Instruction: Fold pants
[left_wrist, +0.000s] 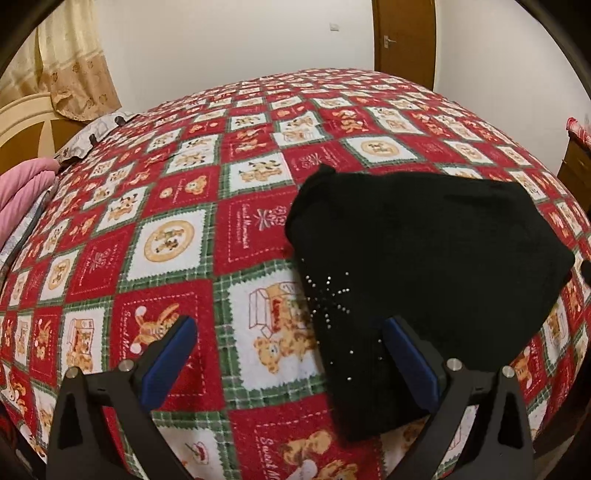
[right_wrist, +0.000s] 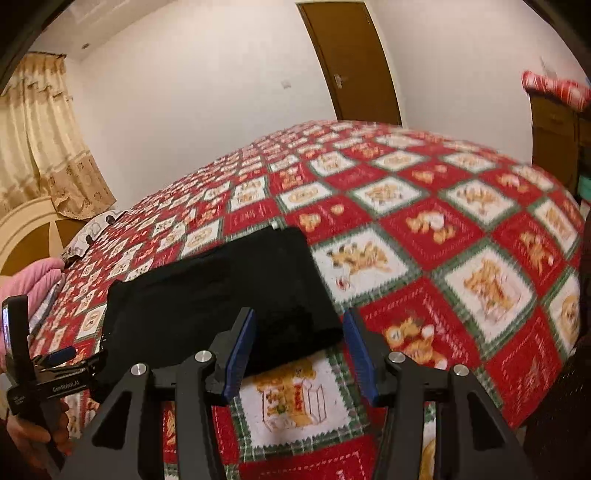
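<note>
The black pants (left_wrist: 417, 266) lie folded in a compact bundle on the red patchwork bedspread (left_wrist: 177, 206), with small shiny studs near their near edge. My left gripper (left_wrist: 291, 332) is open and empty, its right finger over the pants' near edge, its left finger over bare bedspread. In the right wrist view the pants (right_wrist: 229, 288) lie left of centre. My right gripper (right_wrist: 299, 325) is open and empty, hovering above the bundle's near right corner. The left gripper (right_wrist: 55, 365) shows at the far left of that view, held in a hand.
A pink blanket (left_wrist: 22, 192) and a patterned pillow (left_wrist: 92, 136) lie at the bed's left side by a cream headboard (left_wrist: 22, 118) and curtain. A brown door (right_wrist: 351, 59) stands beyond the bed. A wooden cabinet (right_wrist: 554, 125) with a red striped cloth stands at the right.
</note>
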